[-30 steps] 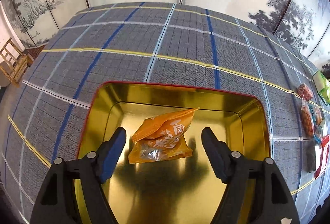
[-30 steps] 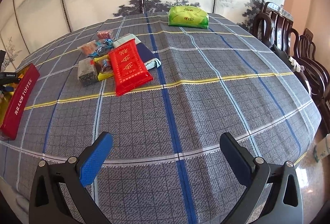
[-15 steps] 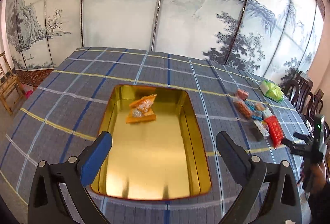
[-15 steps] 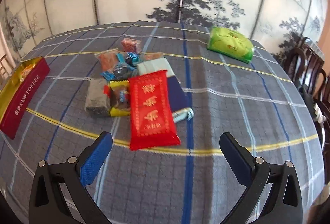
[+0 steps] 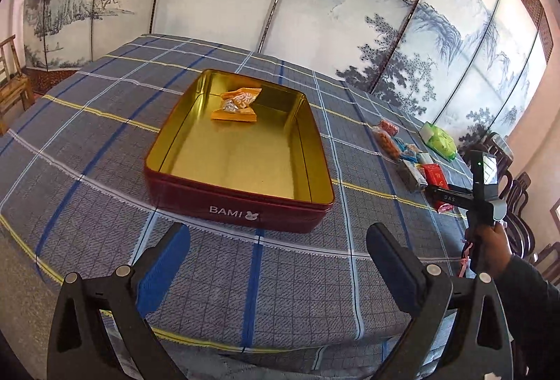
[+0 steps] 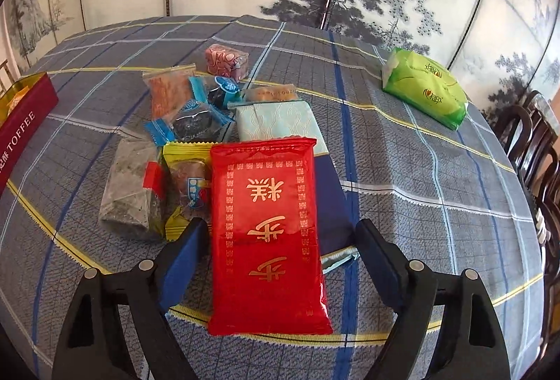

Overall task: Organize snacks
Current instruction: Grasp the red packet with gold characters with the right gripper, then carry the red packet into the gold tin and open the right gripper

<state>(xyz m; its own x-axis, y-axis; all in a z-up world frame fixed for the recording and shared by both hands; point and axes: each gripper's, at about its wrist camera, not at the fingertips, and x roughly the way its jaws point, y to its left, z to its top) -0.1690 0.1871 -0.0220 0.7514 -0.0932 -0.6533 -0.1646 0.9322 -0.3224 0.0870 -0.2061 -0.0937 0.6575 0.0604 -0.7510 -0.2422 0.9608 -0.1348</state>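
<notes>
I'm looking at a table under a grey plaid cloth (image 5: 87, 149) with blue, white and yellow lines. On it sits a red tin (image 5: 238, 152), gold inside. Well off to its right lies a loose cluster of snack packets — the red packet (image 6: 266, 233) nearest, overlapping its neighbours — and, apart from them, a green tissue pack (image 6: 425, 88).

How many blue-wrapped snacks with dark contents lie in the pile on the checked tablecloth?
2. One small blue-wrapped snack lies toward the pile's far side, beside the orange transparent packet; the other blue-wrapped snack lies just nearer, overlapping it. More may be hidden under other packets.
</notes>
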